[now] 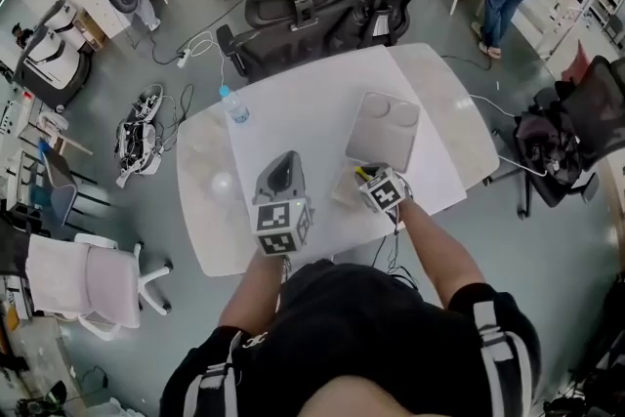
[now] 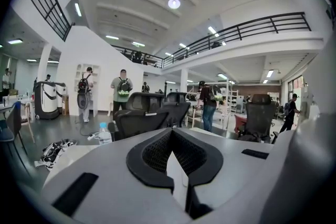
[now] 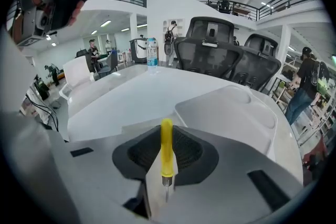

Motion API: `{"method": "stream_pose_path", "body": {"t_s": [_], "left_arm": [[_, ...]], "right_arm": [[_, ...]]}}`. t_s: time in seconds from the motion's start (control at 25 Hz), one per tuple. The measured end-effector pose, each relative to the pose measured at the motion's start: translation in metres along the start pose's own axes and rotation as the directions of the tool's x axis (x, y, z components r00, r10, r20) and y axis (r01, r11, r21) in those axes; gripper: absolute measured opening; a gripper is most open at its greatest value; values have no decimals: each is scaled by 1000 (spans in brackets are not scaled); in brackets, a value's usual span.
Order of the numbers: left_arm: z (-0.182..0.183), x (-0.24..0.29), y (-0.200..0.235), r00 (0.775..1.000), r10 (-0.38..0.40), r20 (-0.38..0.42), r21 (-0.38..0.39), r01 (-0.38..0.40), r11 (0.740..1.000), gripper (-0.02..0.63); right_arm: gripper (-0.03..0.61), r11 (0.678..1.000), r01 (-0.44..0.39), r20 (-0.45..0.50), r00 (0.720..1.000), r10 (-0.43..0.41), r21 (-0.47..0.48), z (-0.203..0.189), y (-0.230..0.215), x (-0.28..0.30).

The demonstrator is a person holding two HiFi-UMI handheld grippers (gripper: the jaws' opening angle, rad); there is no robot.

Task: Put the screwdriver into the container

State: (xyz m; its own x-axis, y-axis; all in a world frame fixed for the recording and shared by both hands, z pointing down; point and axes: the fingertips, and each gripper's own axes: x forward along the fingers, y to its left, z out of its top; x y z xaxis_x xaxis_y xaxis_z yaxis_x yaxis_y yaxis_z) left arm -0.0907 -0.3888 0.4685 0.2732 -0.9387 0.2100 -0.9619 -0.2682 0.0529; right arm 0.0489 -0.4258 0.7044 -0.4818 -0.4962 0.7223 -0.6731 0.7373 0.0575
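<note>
A yellow-handled screwdriver [image 3: 166, 148] is pinched between the jaws of my right gripper [image 3: 164, 182], with its handle pointing forward and its metal shaft toward the camera. In the head view the screwdriver [image 1: 362, 174] shows as a yellow tip at the right gripper [image 1: 376, 185], just short of the container's near edge. The container [image 1: 383, 127] is a shallow grey tray with rounded compartments, and it lies ahead and to the right as the container [image 3: 239, 110] in the right gripper view. My left gripper [image 1: 281, 179] hovers over the table to the left, its jaws together around nothing [image 2: 178, 186].
A water bottle [image 1: 234, 105] stands at the far left of the white table [image 1: 293, 103], and appears as a bottle [image 3: 152, 52]. Black office chairs [image 1: 337, 5] line the far edge. People stand farther off in the room.
</note>
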Motion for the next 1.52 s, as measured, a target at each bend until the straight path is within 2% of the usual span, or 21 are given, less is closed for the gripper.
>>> {"method": "stream_pose_path", "body": {"t_s": [0.16,0.36,0.56,0.76,0.88,1.12,1.44,1.52], "left_arm": [[-2,0,6,1000,10,-5,1,-10,1000,3],[-3,3,12,1000,14,-7,-3,-14,1000,3],[-5,5,16,1000,18,-11,-9,-18,1000,3],[-8,6,23,999,28,-16,-20,-28,999,3],[-10,6,27,999,34,-21,-24,-34,999,3],[-11,8,30,999,38,-28,-23,-39,999,3],[-14,6,32,998,43,-38,-18,-44,999,3],[-14,5,33,998,47,-37,-19,-48,999,3]], "right_arm": [[66,1000,6,-50,999,-6,-8,-6,-3,16],[66,998,-53,-120,991,58,47,-19,7,38],[66,997,-62,-202,977,70,43,-30,9,48],[67,996,-85,-242,966,91,35,-37,16,57],[67,998,-67,-292,954,71,23,-47,13,57],[67,997,-48,-248,968,31,-64,-30,7,62],[67,997,-52,-247,968,37,-55,-37,11,68],[67,998,-48,-281,959,39,-27,-46,12,66]]}}
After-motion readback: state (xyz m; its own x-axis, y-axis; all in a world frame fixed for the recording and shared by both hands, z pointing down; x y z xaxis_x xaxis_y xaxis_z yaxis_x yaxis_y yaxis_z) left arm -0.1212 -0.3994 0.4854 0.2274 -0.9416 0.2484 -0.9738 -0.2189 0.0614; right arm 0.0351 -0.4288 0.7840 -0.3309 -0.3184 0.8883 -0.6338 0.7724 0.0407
